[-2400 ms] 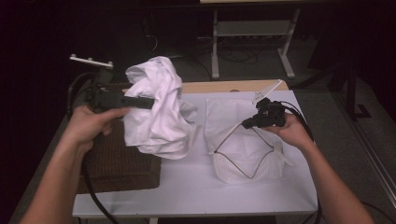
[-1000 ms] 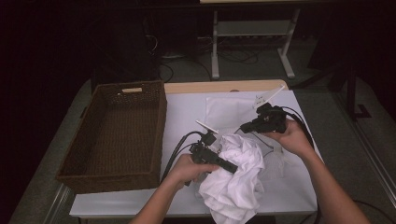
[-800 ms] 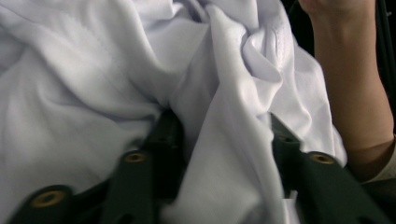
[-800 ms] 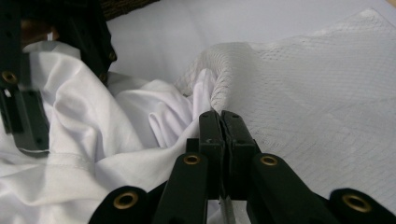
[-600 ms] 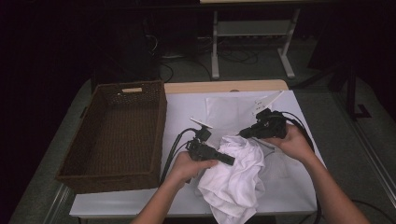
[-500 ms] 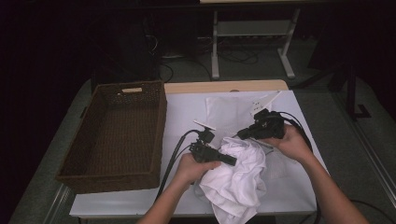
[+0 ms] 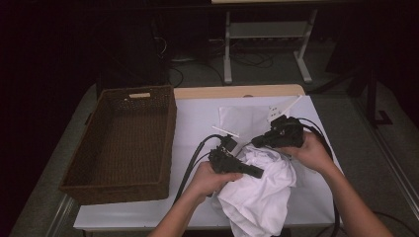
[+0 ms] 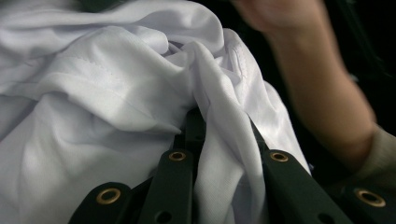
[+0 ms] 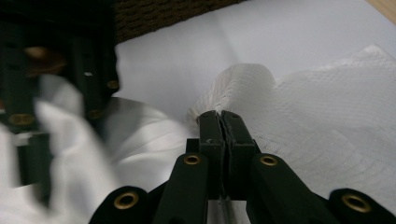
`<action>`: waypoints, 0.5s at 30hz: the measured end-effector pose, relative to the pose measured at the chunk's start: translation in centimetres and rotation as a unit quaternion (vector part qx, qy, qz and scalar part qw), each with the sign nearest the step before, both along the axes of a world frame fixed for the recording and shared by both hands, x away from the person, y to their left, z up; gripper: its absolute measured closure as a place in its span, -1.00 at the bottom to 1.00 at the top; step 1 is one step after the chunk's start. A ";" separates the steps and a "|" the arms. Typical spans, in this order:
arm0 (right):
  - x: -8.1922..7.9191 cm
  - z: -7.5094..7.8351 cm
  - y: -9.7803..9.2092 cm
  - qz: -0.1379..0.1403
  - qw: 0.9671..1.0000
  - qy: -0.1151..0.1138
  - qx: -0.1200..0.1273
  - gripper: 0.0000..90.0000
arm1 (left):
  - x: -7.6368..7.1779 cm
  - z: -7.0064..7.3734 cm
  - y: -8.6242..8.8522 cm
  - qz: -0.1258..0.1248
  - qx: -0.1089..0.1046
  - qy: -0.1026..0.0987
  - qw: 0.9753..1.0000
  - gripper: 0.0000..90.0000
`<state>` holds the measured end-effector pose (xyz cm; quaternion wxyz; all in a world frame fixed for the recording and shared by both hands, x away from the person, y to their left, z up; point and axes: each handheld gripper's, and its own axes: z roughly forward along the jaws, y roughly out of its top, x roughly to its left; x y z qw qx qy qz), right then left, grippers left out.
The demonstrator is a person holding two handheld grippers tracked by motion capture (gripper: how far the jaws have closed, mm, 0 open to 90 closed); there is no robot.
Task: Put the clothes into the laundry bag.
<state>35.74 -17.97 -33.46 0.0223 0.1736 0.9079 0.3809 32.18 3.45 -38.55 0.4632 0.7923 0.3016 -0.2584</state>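
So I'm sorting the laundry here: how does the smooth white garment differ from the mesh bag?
The white garment is smooth, opaque and bunched up; the mesh bag is netted, thin and lies mostly flat. The left hand-held gripper grips the garment, the right hand-held gripper pinches the bag. Both are white.

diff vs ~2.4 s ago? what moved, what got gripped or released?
The left gripper carried the white garment from above the wicker basket down to the table's near right, beside the right gripper. Both grips unchanged: left on the garment, right pinching the mesh bag. Basket stayed put.

Both grippers (image 7: 258, 173) (image 7: 255, 142) close together, fingers (image 9: 219, 135) pinched tight.
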 end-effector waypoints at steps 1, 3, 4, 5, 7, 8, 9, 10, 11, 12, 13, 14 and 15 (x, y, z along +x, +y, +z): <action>0.0 0.0 -0.1 -0.003 1.000 0.001 -0.004 0.94 | 0.4 -0.6 0.2 0.021 0.004 0.006 1.000 0.76; -0.1 -0.1 -0.2 -0.004 1.000 0.000 -0.008 0.95 | 1.3 -2.0 1.0 0.063 0.008 0.019 0.998 0.76; -0.2 -0.1 -0.4 -0.005 1.000 0.004 -0.008 0.95 | 1.7 -2.7 1.5 0.084 0.007 0.027 0.996 0.76; -0.3 -0.1 -0.5 -0.005 1.000 0.003 -0.011 0.95 | 2.1 -3.2 2.1 0.108 0.004 0.034 0.994 0.76; -0.5 -0.2 -0.7 -0.002 1.000 0.004 -0.017 0.95 | 2.3 -3.8 3.1 0.147 -0.011 0.038 0.988 0.76; -0.6 -0.3 -0.7 -0.002 1.000 0.004 -0.020 0.95 | 2.3 -3.7 3.4 0.159 -0.015 0.034 0.987 0.76; -0.6 -0.4 -0.7 -0.002 1.000 0.005 -0.022 0.95 | 2.2 -3.4 3.5 0.168 -0.014 0.027 0.985 0.77; -0.7 -0.6 -0.7 -0.002 1.000 0.005 -0.023 0.95 | 2.0 -3.0 3.5 0.174 -0.012 0.017 0.984 0.77; -0.7 -0.7 -0.7 -0.001 1.000 0.005 -0.021 0.95 | 1.8 -2.7 3.4 0.177 -0.005 0.007 0.984 0.77; -0.7 -0.8 -0.7 -0.002 1.000 0.006 -0.019 0.95 | 1.6 -2.5 3.2 0.178 0.002 -0.002 0.984 0.77; -0.7 -0.8 -0.7 -0.002 1.000 0.007 -0.018 0.95 | 1.5 -2.4 3.2 0.177 0.009 -0.006 0.984 0.76; -0.6 -0.8 -0.6 -0.002 1.000 0.008 -0.019 0.95 | 1.4 -2.3 3.1 0.177 0.015 -0.010 0.984 0.74; -0.7 -0.9 -0.6 -0.002 1.000 0.010 -0.020 0.95 | 1.3 -2.2 3.1 0.174 0.021 -0.016 0.984 0.71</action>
